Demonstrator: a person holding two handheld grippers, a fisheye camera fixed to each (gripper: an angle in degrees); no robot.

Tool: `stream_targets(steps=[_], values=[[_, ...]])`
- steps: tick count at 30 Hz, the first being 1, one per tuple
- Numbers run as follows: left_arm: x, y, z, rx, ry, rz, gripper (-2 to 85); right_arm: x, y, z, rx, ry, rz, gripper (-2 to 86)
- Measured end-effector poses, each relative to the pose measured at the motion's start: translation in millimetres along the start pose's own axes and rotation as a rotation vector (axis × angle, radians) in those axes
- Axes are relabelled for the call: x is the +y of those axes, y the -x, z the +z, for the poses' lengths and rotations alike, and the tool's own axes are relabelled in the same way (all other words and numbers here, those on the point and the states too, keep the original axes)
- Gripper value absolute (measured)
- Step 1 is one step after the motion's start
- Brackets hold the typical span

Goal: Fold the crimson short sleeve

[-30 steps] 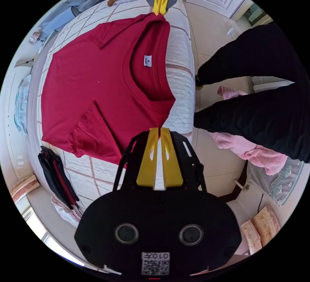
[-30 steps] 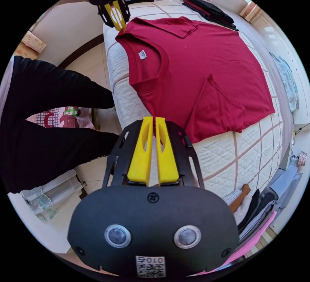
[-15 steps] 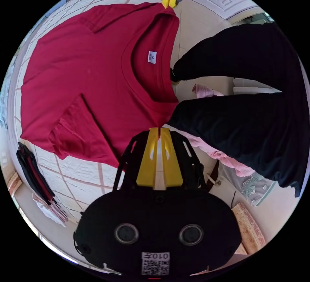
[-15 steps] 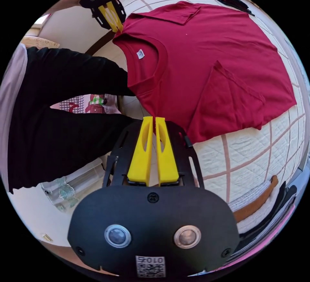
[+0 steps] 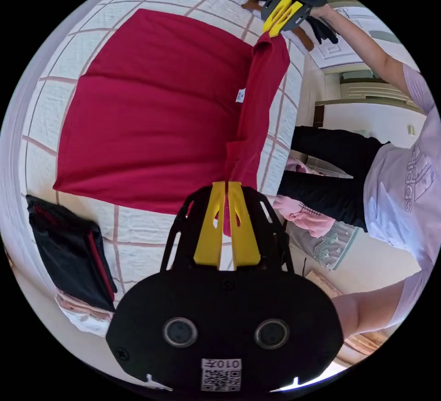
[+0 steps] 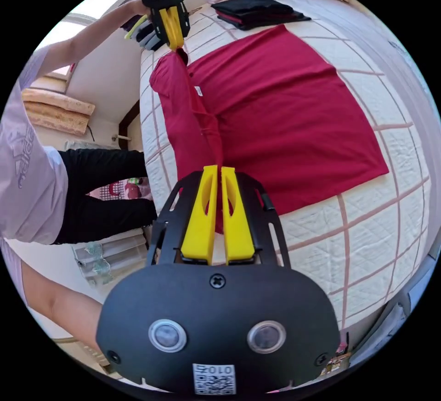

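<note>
The crimson short sleeve shirt [image 5: 151, 107] lies flat on the quilted bed [image 5: 138, 231] as a plain rectangle. Its neck end is lifted into a taut band stretched between the two grippers, and a white label shows at the fold. My left gripper [image 5: 226, 186] is shut on one end of that band. The right gripper [image 5: 276, 19] pinches the other end, near the top of the left gripper view. In the right gripper view the shirt [image 6: 285, 111] spreads to the right. There my right gripper [image 6: 218, 172] is shut on the band, and the left gripper [image 6: 173, 29] holds the far end.
A stack of folded dark clothes [image 5: 69, 240] sits on the bed beside the shirt's edge, also seen as the dark stack [image 6: 257, 8]. A person in a pale top and black trousers [image 5: 404, 180] stands at the bedside. Pink cloth [image 5: 303, 212] lies on the floor.
Both grippers have lifted the neck end off the bed and carried it over the shirt's body. The folded-in sleeves are no longer in sight. Both cameras have swung.
</note>
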State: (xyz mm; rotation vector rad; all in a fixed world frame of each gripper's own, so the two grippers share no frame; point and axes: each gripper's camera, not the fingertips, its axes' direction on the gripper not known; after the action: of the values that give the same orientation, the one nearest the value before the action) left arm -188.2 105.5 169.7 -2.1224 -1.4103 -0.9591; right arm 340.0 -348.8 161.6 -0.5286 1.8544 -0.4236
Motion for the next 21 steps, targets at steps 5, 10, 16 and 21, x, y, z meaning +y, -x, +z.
stream_targets(steps=[5,10,16,21], values=[[2.8,83.9,8.1,0.08,-0.054,-0.108,0.0,-9.1,-75.9,34.3,-0.068,-0.001,0.083,3.6],[11.3,109.1,26.1,0.038,-0.035,-0.182,0.7,-3.3,-106.0,58.9,-0.064,-0.042,0.17,3.6],[69.2,99.1,26.3,-0.082,-0.318,-0.374,4.7,35.4,-103.2,62.8,0.093,-0.252,0.342,5.3],[232.4,21.4,14.5,-0.121,-0.947,-0.617,7.9,119.3,-38.7,40.9,0.192,-0.547,0.392,7.0]])
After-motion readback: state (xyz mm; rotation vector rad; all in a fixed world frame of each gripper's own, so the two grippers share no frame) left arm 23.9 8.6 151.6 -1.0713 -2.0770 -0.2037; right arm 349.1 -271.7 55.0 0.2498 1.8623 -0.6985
